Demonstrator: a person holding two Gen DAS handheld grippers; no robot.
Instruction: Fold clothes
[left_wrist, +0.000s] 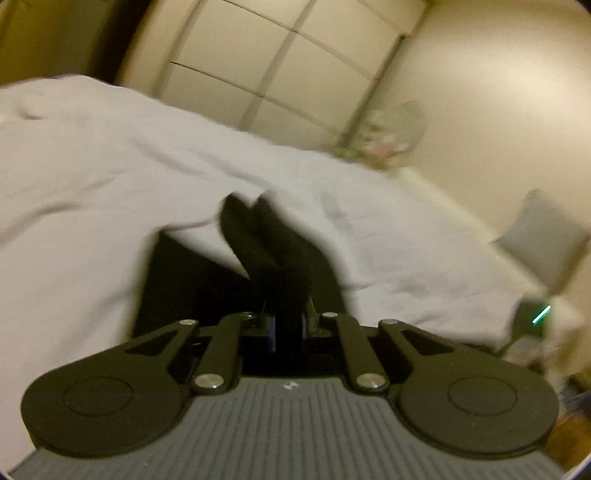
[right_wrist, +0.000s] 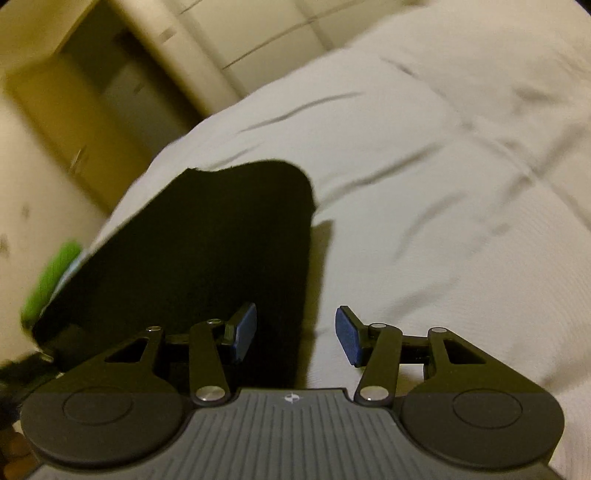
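Observation:
A black garment (right_wrist: 207, 251) lies on a white bed (right_wrist: 424, 177). In the left wrist view my left gripper (left_wrist: 288, 321) is shut on a bunched fold of the black garment (left_wrist: 258, 236), which sticks up past the fingers above the bed (left_wrist: 92, 177). In the right wrist view my right gripper (right_wrist: 295, 332) is open, its blue pads (right_wrist: 245, 328) apart; the left pad is over the garment's right edge, the right pad over the sheet. Both views are motion-blurred.
A cream wardrobe (left_wrist: 280, 66) stands behind the bed. A grey pillow (left_wrist: 543, 236) lies at the bed's right end. A green object (right_wrist: 48, 277) shows at the bed's left edge. A doorway (right_wrist: 107, 92) is at the left.

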